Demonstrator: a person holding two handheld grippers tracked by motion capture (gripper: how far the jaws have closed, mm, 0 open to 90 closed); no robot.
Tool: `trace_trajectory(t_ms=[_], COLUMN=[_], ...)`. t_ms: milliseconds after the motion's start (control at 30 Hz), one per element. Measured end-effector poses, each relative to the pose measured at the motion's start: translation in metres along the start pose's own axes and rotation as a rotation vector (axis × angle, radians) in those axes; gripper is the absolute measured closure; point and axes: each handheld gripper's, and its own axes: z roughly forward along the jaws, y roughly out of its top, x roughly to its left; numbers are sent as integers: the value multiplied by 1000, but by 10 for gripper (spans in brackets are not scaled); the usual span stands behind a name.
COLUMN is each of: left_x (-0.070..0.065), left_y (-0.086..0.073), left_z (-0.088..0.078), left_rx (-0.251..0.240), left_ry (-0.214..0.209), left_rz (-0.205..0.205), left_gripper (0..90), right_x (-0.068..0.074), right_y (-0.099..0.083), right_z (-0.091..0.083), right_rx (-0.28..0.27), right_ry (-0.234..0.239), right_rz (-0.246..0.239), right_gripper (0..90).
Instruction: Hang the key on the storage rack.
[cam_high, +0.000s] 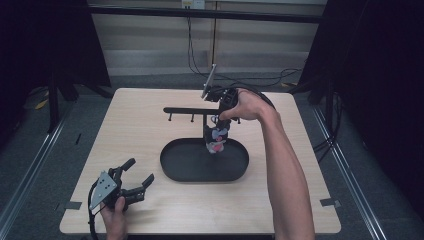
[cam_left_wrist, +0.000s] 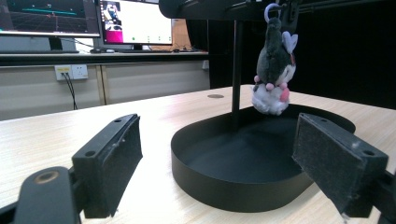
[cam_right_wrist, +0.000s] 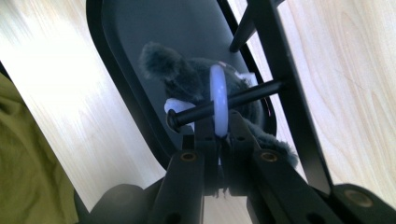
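I see my right gripper (cam_right_wrist: 218, 135) clamped on the white ring (cam_right_wrist: 218, 100) of a grey plush toy (cam_left_wrist: 274, 70), the ring threaded over a peg (cam_right_wrist: 224, 103) of the black stand (cam_high: 190, 110). The toy hangs with its long axis vertical, ring up, over the oval tray (cam_high: 172, 165). My left gripper (cam_high: 135, 181) rests near the table's (cam_high: 140, 130) front-left corner, jaws apart, holding nothing.

The plush toy (cam_right_wrist: 187, 79) is mostly hidden behind the white ring (cam_right_wrist: 218, 100) and hand-held gripper (cam_right_wrist: 218, 135); monitor screens (cam_left_wrist: 88, 18) are cut off and unreadable.
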Motion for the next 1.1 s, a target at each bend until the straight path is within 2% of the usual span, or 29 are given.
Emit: trace_trajectory(t_ms=[100,133,200,300,533,633,700,833,867,1067,1100], left_x=[0,0,0,0,0,-1,0,-1,0,0,0], left_y=[0,0,0,0,0,0,0,0,0,0,0], left_z=[0,0,0,0,0,1,0,0,0,0,0], left_rx=[-4,-3,-4,-3,0,-8,-1,-5,0,0,2], left_ry=[1,1,1,2,0,0,-1,-1,0,1,0], left_rz=[0,1,1,1,2,-13,-4,-11,1,1,6], left_gripper=[152,153,152,152,153,152,152,152,152,152,152], right_x=[0,-1,-1,-1,2,3,4,6,6,11,15], right_y=[-1,-2,-3,-5,-10,-13,-15,-20,-21,-27,-29], right_z=[1,1,1,1,-2,-1,-1,-2,-2,-3,-1], right_rx=[2,3,2,-21,-21,-23,-29,-35,-32,-65,-68], right_ry=[6,-11,-10,-4,-22,-26,-30,-41,-45,-53,-56], right_rz=[6,5,9,10,11,11,13,7,4,-2,-5], right_gripper=[854,831,823,763,692,670,639,603,589,554,520])
